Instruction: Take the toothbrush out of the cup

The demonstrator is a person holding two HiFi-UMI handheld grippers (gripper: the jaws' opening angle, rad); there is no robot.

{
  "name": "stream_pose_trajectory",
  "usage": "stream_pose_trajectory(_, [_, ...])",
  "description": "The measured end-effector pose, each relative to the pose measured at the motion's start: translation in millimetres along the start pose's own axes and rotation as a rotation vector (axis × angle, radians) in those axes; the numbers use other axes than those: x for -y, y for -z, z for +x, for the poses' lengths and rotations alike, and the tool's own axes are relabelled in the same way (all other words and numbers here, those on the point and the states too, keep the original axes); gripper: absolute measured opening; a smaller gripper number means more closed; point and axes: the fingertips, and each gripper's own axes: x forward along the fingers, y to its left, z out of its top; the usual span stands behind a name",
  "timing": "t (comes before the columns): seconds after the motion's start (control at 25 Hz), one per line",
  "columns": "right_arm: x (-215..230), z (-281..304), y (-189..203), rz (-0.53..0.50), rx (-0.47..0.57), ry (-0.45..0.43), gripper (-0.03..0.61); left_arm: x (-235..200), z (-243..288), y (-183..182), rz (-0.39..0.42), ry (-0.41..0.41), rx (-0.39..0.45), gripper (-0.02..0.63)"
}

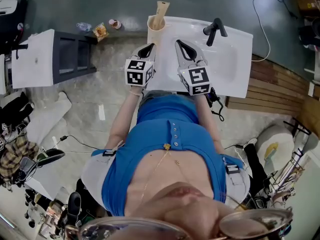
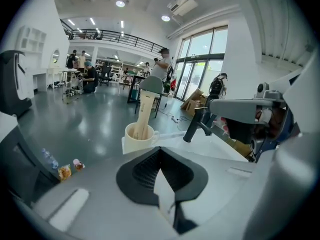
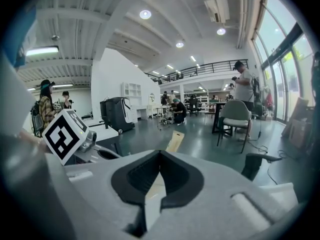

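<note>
A cream cup [image 1: 155, 32] stands on the far left corner of the white basin [image 1: 235, 59], with a toothbrush in a brown paper sleeve [image 1: 160, 13] sticking upright out of it. My left gripper [image 1: 150, 47] hovers just short of the cup, shut and empty. In the left gripper view the cup [image 2: 137, 139] and toothbrush [image 2: 145, 111] lie straight ahead of the shut left gripper [image 2: 160, 150]. My right gripper [image 1: 178, 43] hangs over the basin beside the left one, shut on nothing. Past the right gripper [image 3: 160, 155], its own view shows the toothbrush sleeve [image 3: 175, 141].
A black faucet [image 1: 214, 30] rises at the basin's far edge, right of the cup. On the floor left of the basin stand a white and black cabinet [image 1: 50, 59], a bottle and snack packets [image 1: 100, 31]. A wooden platform [image 1: 280, 86] lies to the right.
</note>
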Motion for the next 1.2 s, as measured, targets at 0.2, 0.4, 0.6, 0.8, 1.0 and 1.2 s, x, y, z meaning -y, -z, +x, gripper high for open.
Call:
stream_pose_trajectory(0.2, [-10,14,-3,-0.010,-0.008,-0.027,0.002,1,-8,-27,0.052,0.009,0.100,0.000])
stream_pose_trajectory(0.4, [-19,27,-9,-0.016,-0.006,-0.048,0.002,3,-19,-51,0.063,0.022,0.210,0.000])
stream_pose_trajectory(0.6, [-27,41,-12,-0.014,-0.004,-0.064,0.002,0,-29,-66,0.055,0.042,0.284,0.000])
stream_pose_trajectory(0.8, [-34,54,-16,-0.005,-0.007,-0.077,0.002,-4,-37,-75,0.063,0.050,0.323,0.000])
stream_pose_trajectory(1.0, [-36,71,-14,0.003,-0.020,-0.079,0.002,-9,-42,-75,0.058,0.058,0.326,0.000])
stream_pose_trajectory(1.2, [-35,86,-10,0.004,-0.037,-0.081,0.002,-20,-50,-73,0.052,0.064,0.329,0.000])
